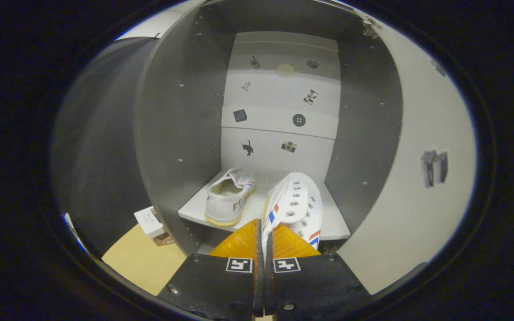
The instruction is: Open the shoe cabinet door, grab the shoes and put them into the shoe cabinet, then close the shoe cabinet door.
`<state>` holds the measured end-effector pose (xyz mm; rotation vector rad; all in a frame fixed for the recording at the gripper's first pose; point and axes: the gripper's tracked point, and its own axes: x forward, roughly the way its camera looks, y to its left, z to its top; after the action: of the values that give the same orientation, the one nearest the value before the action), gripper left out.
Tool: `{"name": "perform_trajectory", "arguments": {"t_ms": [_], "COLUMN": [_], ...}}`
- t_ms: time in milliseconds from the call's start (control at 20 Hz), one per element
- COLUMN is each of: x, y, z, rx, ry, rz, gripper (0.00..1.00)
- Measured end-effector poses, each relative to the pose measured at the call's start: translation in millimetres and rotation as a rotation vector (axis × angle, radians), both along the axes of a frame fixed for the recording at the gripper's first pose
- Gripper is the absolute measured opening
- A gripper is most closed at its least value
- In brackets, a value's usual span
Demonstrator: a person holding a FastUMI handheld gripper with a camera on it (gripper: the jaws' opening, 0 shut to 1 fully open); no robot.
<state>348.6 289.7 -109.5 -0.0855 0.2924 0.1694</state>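
Observation:
The shoe cabinet (181,133) stands open ahead, with its door (417,178) swung out to the right of the fingers. One white canvas shoe (228,196) rests on the white shelf (257,207), heel toward me. A second white shoe (297,205) with red and blue stripes hangs tilted over the shelf's right part. My gripper (263,232) is shut on this second shoe, the fingers nearly together and pinching its canvas edge.
The cabinet's pale back panel (279,111) carries several small stickers. A small white box and a brown box (152,225) lie on the tan floor (141,261) left of the cabinet's base. Grey side walls bound the shelf closely.

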Motion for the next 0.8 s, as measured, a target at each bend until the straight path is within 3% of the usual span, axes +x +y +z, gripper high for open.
{"name": "perform_trajectory", "arguments": {"t_ms": [450,800], "x": [125.7,135.3], "y": [7.9,13.7], "z": [-23.0,-35.3], "rx": [-0.022,-0.017], "ry": [0.084,0.125], "rz": [0.015,0.024], "gripper": [0.04,0.04]}}
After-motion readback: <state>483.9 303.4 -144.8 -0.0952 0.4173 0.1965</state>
